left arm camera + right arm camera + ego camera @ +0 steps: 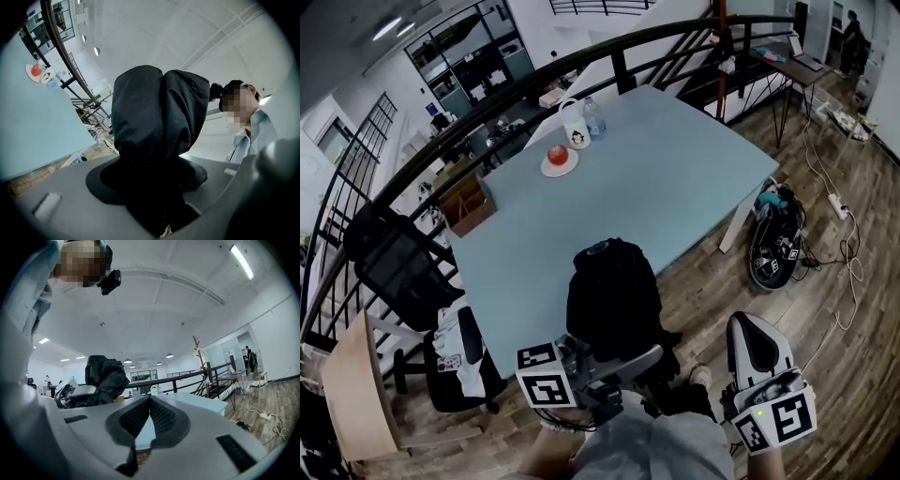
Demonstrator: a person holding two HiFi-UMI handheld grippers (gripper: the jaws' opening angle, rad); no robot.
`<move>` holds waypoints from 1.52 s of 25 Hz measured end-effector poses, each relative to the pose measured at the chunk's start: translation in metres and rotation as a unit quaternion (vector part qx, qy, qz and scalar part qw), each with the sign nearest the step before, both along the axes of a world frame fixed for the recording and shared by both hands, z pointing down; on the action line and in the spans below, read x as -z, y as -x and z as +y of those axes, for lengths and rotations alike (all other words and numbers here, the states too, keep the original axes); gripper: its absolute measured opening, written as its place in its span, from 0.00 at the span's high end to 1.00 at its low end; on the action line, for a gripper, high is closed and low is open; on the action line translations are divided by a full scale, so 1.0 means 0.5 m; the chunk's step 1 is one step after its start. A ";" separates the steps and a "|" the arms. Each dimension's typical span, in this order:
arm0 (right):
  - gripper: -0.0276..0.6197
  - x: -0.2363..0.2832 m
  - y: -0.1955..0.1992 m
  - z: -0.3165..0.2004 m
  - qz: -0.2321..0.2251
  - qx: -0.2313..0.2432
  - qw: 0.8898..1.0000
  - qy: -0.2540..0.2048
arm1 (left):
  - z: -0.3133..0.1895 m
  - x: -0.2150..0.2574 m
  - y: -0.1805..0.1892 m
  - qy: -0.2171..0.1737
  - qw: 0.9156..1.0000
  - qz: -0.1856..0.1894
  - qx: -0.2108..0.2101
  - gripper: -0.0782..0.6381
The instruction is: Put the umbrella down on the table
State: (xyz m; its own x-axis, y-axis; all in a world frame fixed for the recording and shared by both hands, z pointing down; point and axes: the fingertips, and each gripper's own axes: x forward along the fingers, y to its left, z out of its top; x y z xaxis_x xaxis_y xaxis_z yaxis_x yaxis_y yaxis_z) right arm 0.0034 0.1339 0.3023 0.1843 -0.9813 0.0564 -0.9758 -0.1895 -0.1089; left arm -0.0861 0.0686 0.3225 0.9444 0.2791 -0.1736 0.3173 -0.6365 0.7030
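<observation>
My left gripper [614,367] is shut on a folded black umbrella [614,292], which stands upright over the near edge of the light blue table [694,187]. In the left gripper view the umbrella's bunched fabric [159,117] fills the gap between the jaws. My right gripper [757,345] hangs to the right of the umbrella, off the table and above the wooden floor. It is shut, its ribbed pads [161,416] meet at the tips and nothing is between them. The right gripper view also shows the umbrella [105,373] to its left.
At the table's far end stand a plate with a red fruit [559,159], a white mug [575,127] and a water bottle [594,117]. A brown box [466,202] sits at the left edge. A black office chair [398,267] is on the left, and a bag with cables [773,248] on the floor to the right.
</observation>
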 end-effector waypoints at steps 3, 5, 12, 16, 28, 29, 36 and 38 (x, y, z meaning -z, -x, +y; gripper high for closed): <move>0.96 0.003 -0.052 -0.007 -0.001 0.019 1.000 -0.001 | 0.002 0.003 -0.046 0.001 1.000 0.000 0.017 0.53; 0.96 0.006 -0.084 -0.011 0.002 0.034 0.999 -0.002 | 0.004 0.004 -0.073 0.000 1.000 0.000 0.031 0.53; 0.96 0.016 -0.195 -0.006 0.014 0.071 0.997 0.002 | 0.013 0.006 -0.163 0.011 0.997 0.006 0.080 0.53; 0.96 0.011 -0.243 0.002 0.015 0.094 0.995 0.004 | 0.025 0.006 -0.202 0.013 0.994 0.011 0.109 0.53; 0.96 -0.005 -0.297 -0.008 0.003 0.162 0.987 0.000 | 0.049 0.001 -0.236 0.011 0.984 0.003 0.180 0.53; 0.96 -0.008 -0.299 -0.008 0.001 0.164 0.986 -0.001 | 0.048 -0.001 -0.236 0.010 0.983 0.002 0.185 0.53; 0.96 -0.020 -0.308 -0.024 -0.004 0.176 0.984 0.000 | 0.026 -0.002 -0.232 -0.003 0.978 0.000 0.207 0.53; 0.96 -0.022 -0.310 -0.033 -0.002 0.178 0.984 -0.001 | 0.017 -0.004 -0.231 -0.005 0.977 0.001 0.211 0.53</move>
State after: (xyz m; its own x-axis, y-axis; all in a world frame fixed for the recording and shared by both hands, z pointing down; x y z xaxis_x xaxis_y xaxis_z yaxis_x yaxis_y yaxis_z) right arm 0.1583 0.1174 0.3132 -0.1711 -0.9837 0.0554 -0.9800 0.1641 -0.1129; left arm 0.0293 0.0770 0.3246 0.9753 -0.1343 -0.1755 0.0264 -0.7179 0.6957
